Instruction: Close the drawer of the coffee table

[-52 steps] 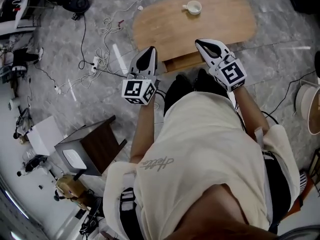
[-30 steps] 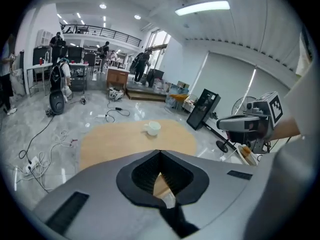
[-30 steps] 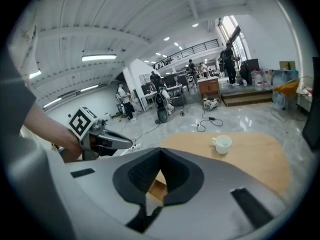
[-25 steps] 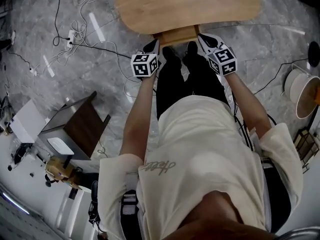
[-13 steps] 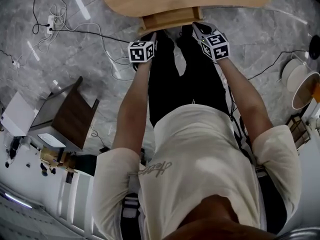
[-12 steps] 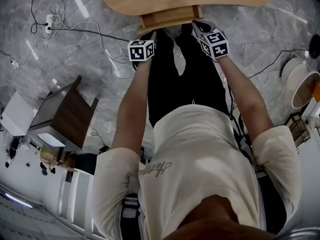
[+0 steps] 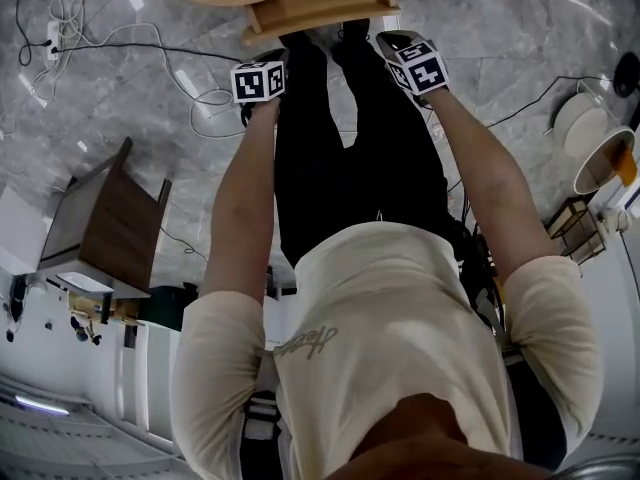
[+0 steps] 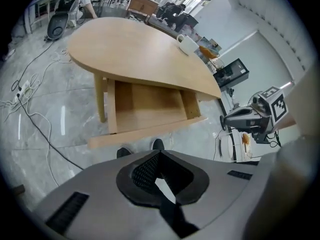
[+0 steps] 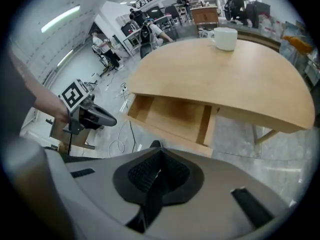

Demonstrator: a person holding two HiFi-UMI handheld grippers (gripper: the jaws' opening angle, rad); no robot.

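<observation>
The wooden coffee table [image 8: 140, 49] stands in front of me with its drawer [image 8: 150, 106] pulled out and empty; a white mug [image 8: 187, 44] sits on top. In the head view only the table's near edge and the open drawer [image 7: 320, 8] show at the top. My left gripper [image 7: 258, 76] hangs shut and empty just short of the drawer front's [image 8: 145, 132] left end. My right gripper [image 7: 400, 53], also shut and empty, is near the drawer's [image 9: 175, 119] right end. Neither touches the drawer. Each gripper view shows the other gripper off to the side.
A dark wooden side table [image 7: 105, 218] stands on the grey marble floor to my left. Cables [image 7: 190, 78] trail across the floor left of the drawer. White buckets [image 7: 590, 148] sit at the right. The person's black shoes [image 8: 158, 144] stand just before the drawer front.
The person has stepped closer to the table, so it has slid to the top edge of the head view. Both grippers have come nearer the drawer front. The drawer stays open.
</observation>
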